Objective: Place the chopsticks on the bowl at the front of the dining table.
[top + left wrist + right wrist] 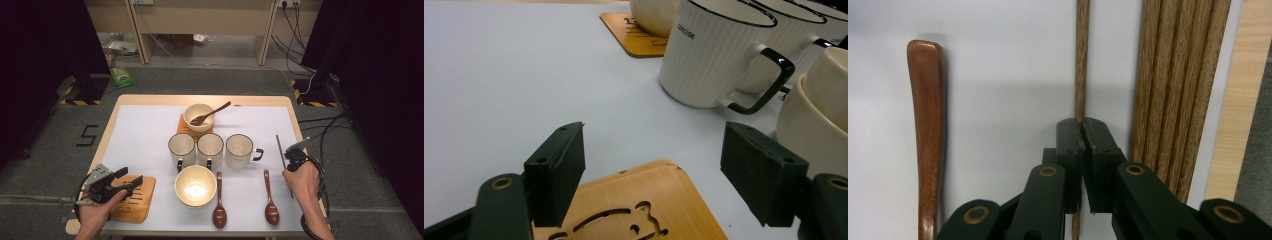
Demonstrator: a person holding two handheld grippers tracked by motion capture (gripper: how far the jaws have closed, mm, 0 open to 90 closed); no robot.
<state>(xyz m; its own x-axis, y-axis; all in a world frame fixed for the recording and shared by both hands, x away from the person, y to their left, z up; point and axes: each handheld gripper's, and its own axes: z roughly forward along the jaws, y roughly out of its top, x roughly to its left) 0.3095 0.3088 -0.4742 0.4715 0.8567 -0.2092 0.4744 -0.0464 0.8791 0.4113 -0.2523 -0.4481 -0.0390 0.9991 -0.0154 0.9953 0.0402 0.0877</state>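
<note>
Wooden chopstick clamped between the closed black jaws of the right gripper, lifted apart from the bundle of chopsticks just to its right on the white table. Beside it, on the other side, a dark wooden spoon handle. Left gripper with jaws wide apart, nothing between the pads, hovering over a bamboo coaster. Beyond, a ribbed white mug and a cream bowl near it.

mug: "concise" | floor: taped mark like "5"
</note>
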